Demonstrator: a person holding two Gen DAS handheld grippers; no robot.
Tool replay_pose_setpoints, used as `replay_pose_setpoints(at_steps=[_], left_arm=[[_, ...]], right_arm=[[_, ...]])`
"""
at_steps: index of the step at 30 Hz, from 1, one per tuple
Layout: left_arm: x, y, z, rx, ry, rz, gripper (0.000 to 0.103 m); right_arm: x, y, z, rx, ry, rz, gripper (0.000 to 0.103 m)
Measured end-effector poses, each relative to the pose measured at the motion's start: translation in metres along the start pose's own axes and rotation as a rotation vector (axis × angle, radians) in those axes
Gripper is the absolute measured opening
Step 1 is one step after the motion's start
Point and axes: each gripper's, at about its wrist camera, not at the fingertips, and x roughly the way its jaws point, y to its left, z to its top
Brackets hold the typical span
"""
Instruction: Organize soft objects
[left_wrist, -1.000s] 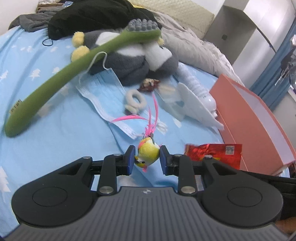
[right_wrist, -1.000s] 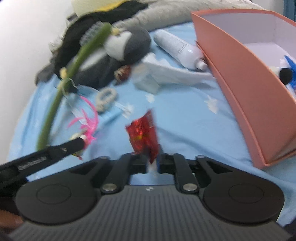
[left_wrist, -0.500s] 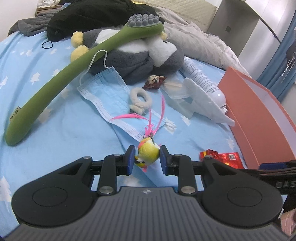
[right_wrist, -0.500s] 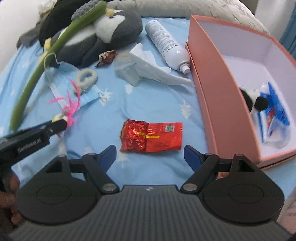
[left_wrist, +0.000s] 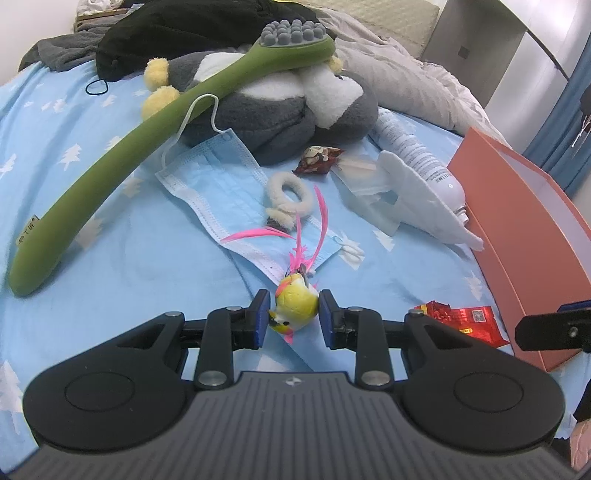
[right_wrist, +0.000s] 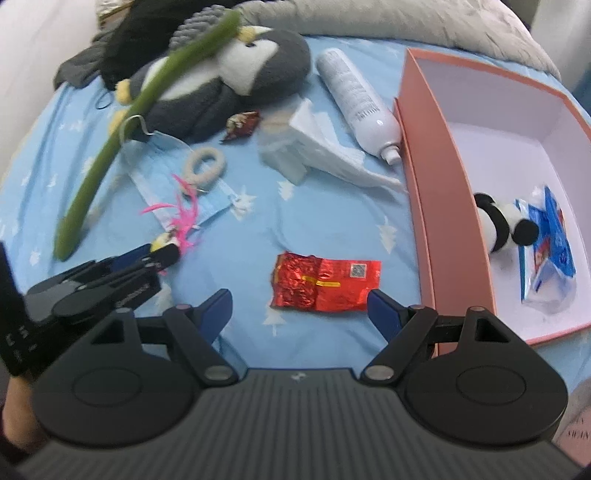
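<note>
Only the right wrist view looks into the box: one panda toy and one blue packet. The left claw pinches one bird toy. The right claw, jaws just spread, hangs above one red wrapper.

Bright, even indoor light; soft shadows. Strong fisheye bending at edges. Right wrist view motion-blurred, left sharp.

R gripper open | red packet on bed, loose
</note>
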Motion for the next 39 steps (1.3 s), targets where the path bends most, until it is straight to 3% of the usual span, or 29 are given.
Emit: replay_pose_setpoints(at_steps=[8, 16, 31, 39], left_arm=[[0.0, 0.003, -0.001, -0.007, 0.003, -0.002, 0.033], [0.002, 0.004, -0.003, -0.018, 0.009, -0.011, 0.033], [0.001, 0.005, -0.003, -0.031, 0.0, -0.025, 0.033], [0.005, 0.007, -0.003, -0.036, 0.004, -0.031, 0.033]], right_arm=[[0.003, -0.001, 0.004, 0.033, 0.008, -0.025, 0.082], [0.015, -0.004, 0.002, -0.003, -0.043, -0.079, 0.082], [0.079, -0.012, -0.016, 0.013, -0.128, 0.049, 0.081], [0.104, 0.0, -0.02, -0.067, -0.163, 0.037, 0.079]])
